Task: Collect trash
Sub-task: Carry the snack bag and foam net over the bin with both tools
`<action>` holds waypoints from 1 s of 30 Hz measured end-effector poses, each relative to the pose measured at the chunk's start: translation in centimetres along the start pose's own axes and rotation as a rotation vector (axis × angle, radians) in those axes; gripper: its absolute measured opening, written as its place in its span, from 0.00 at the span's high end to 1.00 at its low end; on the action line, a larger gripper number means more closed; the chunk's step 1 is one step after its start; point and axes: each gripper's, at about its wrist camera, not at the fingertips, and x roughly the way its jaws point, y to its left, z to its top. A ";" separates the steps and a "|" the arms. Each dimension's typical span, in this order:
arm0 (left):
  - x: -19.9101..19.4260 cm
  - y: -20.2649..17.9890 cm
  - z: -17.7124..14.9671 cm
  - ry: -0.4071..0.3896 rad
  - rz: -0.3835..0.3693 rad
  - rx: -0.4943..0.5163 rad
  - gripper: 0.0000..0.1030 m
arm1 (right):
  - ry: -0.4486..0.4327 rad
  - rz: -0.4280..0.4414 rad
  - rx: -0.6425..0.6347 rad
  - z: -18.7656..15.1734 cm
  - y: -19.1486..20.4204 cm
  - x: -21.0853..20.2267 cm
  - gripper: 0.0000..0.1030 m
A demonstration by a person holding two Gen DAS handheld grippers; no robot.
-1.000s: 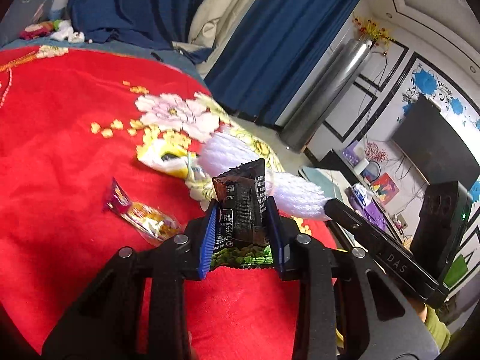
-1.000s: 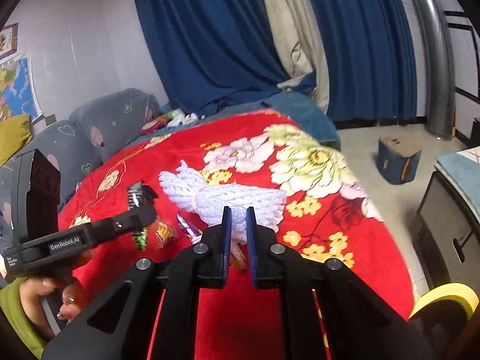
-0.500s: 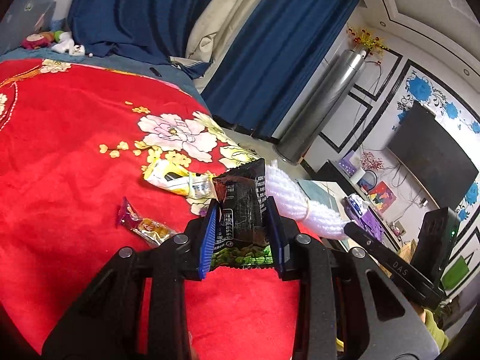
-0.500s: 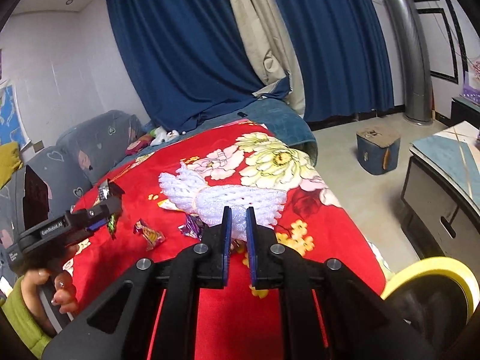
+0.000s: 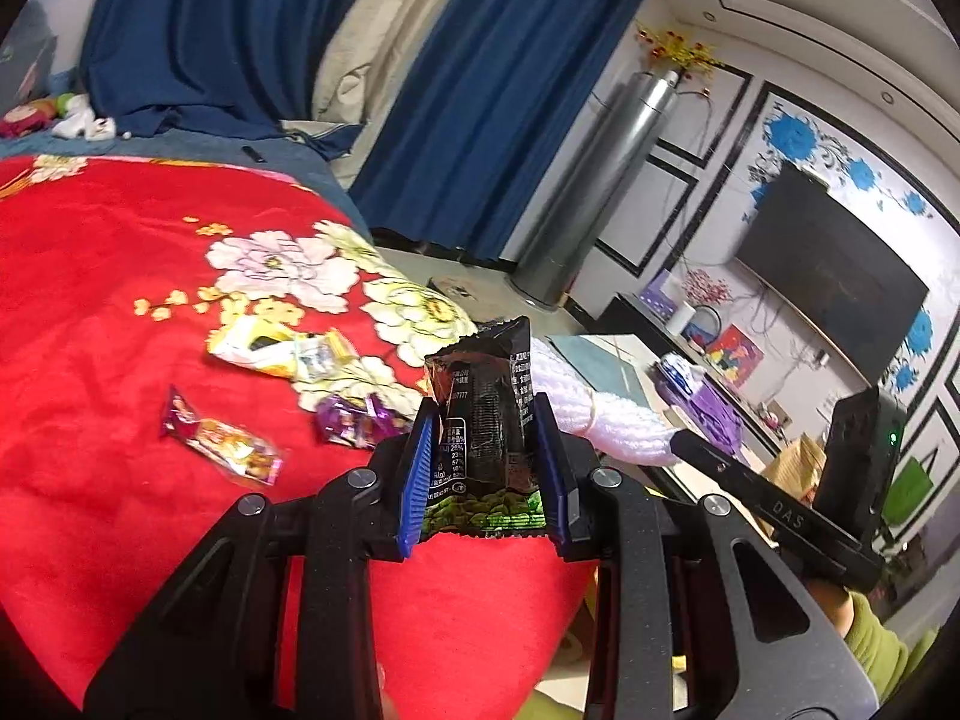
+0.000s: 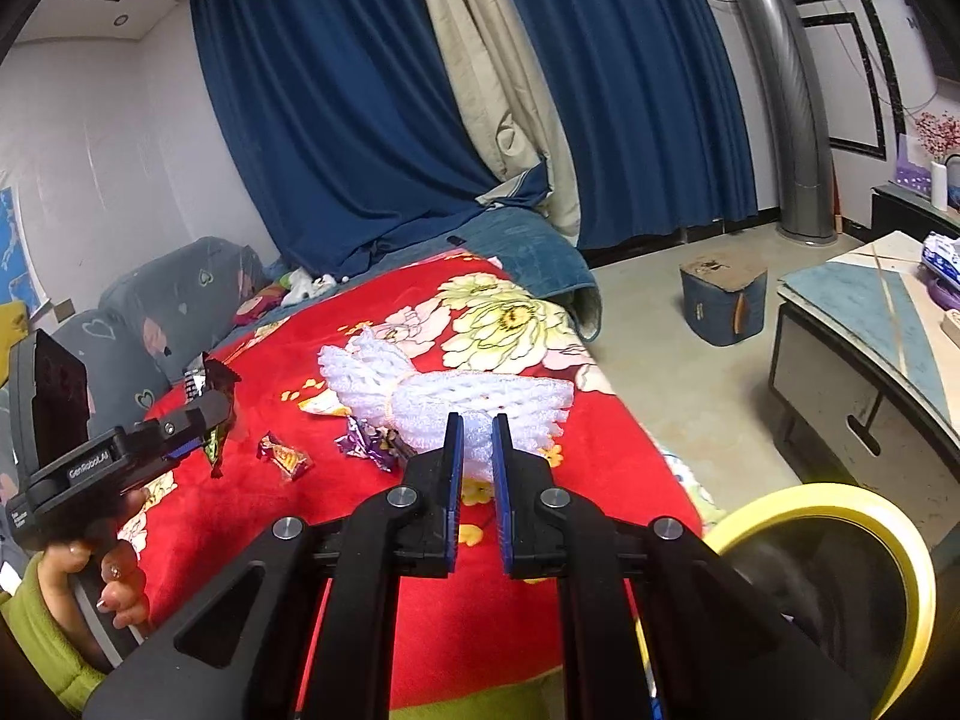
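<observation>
My left gripper is shut on a black snack wrapper with a green bottom, held upright above the red blanket; both also show in the right wrist view. My right gripper is shut on a white foam net sleeve, held in the air past the bed's edge; the sleeve also shows in the left wrist view. On the blanket lie a yellow wrapper, a purple wrapper and a red-orange wrapper.
The red floral blanket covers a bed. A yellow-rimmed bin stands at the right wrist view's lower right. A low table and a blue stool stand on the floor beside the bed. Blue curtains hang behind.
Both grippers have risen and drawn back from the bed with their loads. The foam sleeve has moved right, uncovering the purple wrapper.
</observation>
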 end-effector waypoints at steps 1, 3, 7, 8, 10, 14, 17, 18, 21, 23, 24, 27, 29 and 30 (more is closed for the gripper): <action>0.0 -0.4 -0.1 0.002 -0.006 0.009 0.77 | -0.005 -0.004 0.004 0.1 -0.3 -0.3 0.91; 0.2 -1.0 -0.3 0.006 -0.015 0.027 0.77 | -0.013 -0.010 0.012 -0.1 -0.7 -0.9 0.91; 0.4 -2.1 -0.6 0.014 -0.028 0.055 0.77 | -0.029 -0.029 0.022 0.0 -1.4 -1.9 0.91; 0.5 -2.3 -0.7 0.018 -0.031 0.063 0.77 | -0.032 -0.033 0.023 0.0 -1.7 -2.1 0.91; 0.7 -2.9 -1.0 0.024 -0.036 0.076 0.77 | -0.040 -0.046 0.027 -0.1 -2.1 -2.6 0.91; 1.0 -3.9 -1.4 0.030 -0.046 0.107 0.77 | -0.057 -0.071 0.041 -0.3 -3.0 -3.7 0.91; 1.1 -4.6 -1.6 0.035 -0.052 0.125 0.77 | -0.071 -0.099 0.045 -0.5 -3.7 -4.6 0.91; 1.2 -4.9 -1.7 0.037 -0.055 0.132 0.77 | -0.074 -0.105 0.050 -0.6 -4.1 -4.9 0.91; 1.5 -5.6 -2.1 0.046 -0.063 0.154 0.77 | -0.082 -0.126 0.069 -1.1 -5.2 -5.8 0.91; 1.6 -6.1 -2.4 0.052 -0.069 0.167 0.77 | -0.084 -0.140 0.083 -1.4 -6.0 -6.4 0.91; 1.7 -6.4 -2.5 0.054 -0.072 0.175 0.77 | -0.087 -0.148 0.089 -1.6 -6.3 -6.6 0.91; 1.8 -7.0 -2.8 0.061 -0.079 0.192 0.77 | -0.094 -0.170 0.109 -2.0 -7.6 -7.5 0.91; 2.0 -7.4 -3.1 0.068 -0.083 0.204 0.77 | -0.099 -0.186 0.118 -2.3 -8.0 -7.9 0.91; 2.0 -7.7 -3.3 0.070 -0.084 0.211 0.77 | -0.101 -0.193 0.124 -2.5 -8.3 -8.2 0.91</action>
